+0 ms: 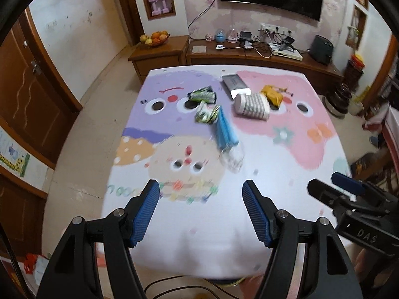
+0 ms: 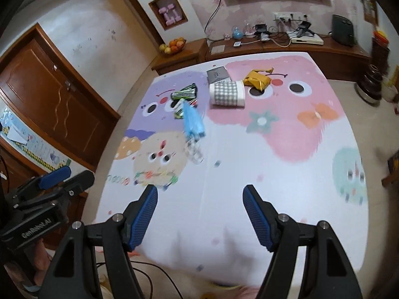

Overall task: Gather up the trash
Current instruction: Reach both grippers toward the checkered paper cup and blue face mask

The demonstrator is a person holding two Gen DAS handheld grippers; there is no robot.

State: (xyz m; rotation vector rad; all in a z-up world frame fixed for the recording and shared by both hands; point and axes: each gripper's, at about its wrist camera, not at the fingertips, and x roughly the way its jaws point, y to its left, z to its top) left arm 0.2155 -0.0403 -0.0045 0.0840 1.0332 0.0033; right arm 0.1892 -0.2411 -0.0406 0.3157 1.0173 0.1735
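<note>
A door [image 1: 30, 94] stands at the far left, with a strip of bare floor [image 1: 94, 129] running between it and the table's left edge. The table [image 1: 249, 224], under a cartoon-printed cover, fills the middle; its near half is bare and its far edge stops just short of a low cabinet [image 1: 249, 57] along the back wall. To the right, floor shows again past the table's edge, with pots [image 1: 339, 99] crowding the far corner.

The left gripper [image 1: 200, 209] hangs over the near edge, tilted steeply down, its blue pads [image 1: 147, 211] set wide apart with nothing between them. The right gripper [image 2: 200, 210] hangs beside it at much the same tilt, jaws also wide and empty. Each shows at the edge of the other's view, close alongside but apart.

All the trash lies on the far half, well ahead of both pairs of jaws. Going left to right: two green wrappers [image 1: 203, 96] lie close together, one nearer than the other; a blue mask [image 1: 225, 129] lies touching the nearer wrapper and reaches toward the table's middle, with a blurred clear scrap [image 1: 232, 158] at its near end. Next comes a grey box [image 1: 235, 84], a checked cup [image 1: 251, 106] tipped on its side just in front of it, and a yellow wrapper [image 1: 271, 94] against the cup's right.
</note>
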